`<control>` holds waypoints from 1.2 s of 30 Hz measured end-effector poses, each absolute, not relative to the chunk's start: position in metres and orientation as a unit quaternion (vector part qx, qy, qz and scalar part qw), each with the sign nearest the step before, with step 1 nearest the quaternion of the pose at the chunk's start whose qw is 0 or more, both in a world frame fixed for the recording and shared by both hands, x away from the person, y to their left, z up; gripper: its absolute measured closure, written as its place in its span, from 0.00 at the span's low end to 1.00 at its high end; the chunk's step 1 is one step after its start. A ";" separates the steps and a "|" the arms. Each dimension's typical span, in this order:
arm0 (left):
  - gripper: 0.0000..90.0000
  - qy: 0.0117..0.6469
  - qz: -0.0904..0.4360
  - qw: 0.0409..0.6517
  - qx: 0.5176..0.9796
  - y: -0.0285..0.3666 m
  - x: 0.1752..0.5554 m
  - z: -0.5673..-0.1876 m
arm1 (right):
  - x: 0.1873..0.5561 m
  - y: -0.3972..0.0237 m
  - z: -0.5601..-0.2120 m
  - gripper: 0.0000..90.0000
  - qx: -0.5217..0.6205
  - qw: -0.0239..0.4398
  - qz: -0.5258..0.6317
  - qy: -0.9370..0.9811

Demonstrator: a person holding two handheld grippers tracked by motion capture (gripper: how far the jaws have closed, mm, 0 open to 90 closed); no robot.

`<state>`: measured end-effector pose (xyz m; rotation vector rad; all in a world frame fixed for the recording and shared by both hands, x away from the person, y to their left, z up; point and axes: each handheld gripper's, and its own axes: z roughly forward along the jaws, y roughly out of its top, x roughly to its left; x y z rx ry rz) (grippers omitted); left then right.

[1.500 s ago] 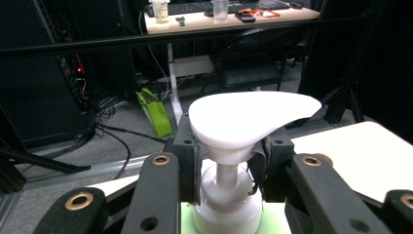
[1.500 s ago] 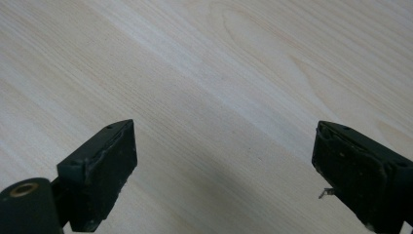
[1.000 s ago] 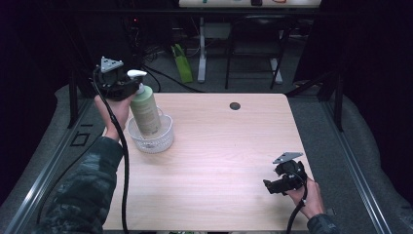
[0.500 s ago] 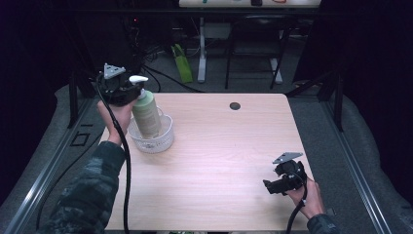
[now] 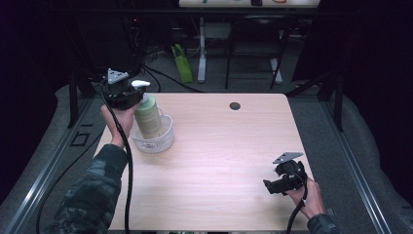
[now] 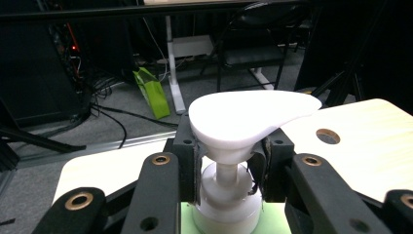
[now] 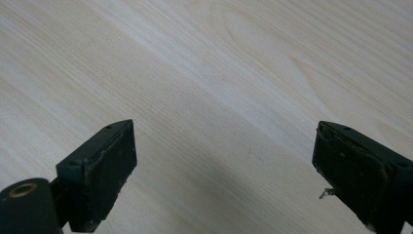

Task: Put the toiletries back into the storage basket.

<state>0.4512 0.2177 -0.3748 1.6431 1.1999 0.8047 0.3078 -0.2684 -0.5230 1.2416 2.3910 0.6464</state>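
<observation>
On the pale wooden table (image 5: 209,161), high view: a green pump bottle (image 5: 148,117) stands tilted in a white ribbed bowl (image 5: 155,140) near the far left corner. Left gripper (image 5: 130,95) sits at the bottle's top, clamped at the neck under the white pump head (image 5: 140,84); the person's left hand (image 5: 118,124) holds it, cable trailing down along the camouflage sleeve (image 5: 92,195). Right gripper (image 5: 278,184) rests low near the front right edge, held by the right hand (image 5: 308,197), well apart from bottle and bowl. A dark round hole (image 5: 234,106) marks the far side of the tabletop.

Left gripper view: both black jaws are closed on the pump's stem, pads (image 6: 189,161) pressing either side just beneath the pump head (image 6: 248,117); white collar and green bottle shoulder (image 6: 272,225) below.

Right gripper view: jaws spread wide, nothing between them, bare wood grain (image 7: 234,87) underneath.
</observation>
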 end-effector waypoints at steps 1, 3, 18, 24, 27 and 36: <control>0.75 0.487 0.326 0.460 0.667 0.218 0.451 -0.375 | 0.308 -0.268 -0.523 0.09 0.441 0.184 0.229 0.848; 0.75 0.487 0.324 0.460 0.667 0.217 0.452 -0.375 | 0.308 -0.268 -0.523 0.09 0.440 0.184 0.230 0.848; 0.75 0.490 0.326 0.453 0.669 0.219 0.450 -0.382 | 0.308 -0.268 -0.523 0.09 0.439 0.184 0.232 0.848; 0.75 0.490 0.324 0.453 0.670 0.220 0.448 -0.386 | 0.307 -0.268 -0.523 0.09 0.438 0.185 0.231 0.849; 0.75 0.490 0.325 0.456 0.668 0.220 0.448 -0.388 | 0.307 -0.267 -0.523 0.09 0.438 0.185 0.231 0.849; 0.75 0.487 0.323 0.452 0.674 0.217 0.446 -0.398 | 0.307 -0.268 -0.522 0.09 0.437 0.186 0.232 0.849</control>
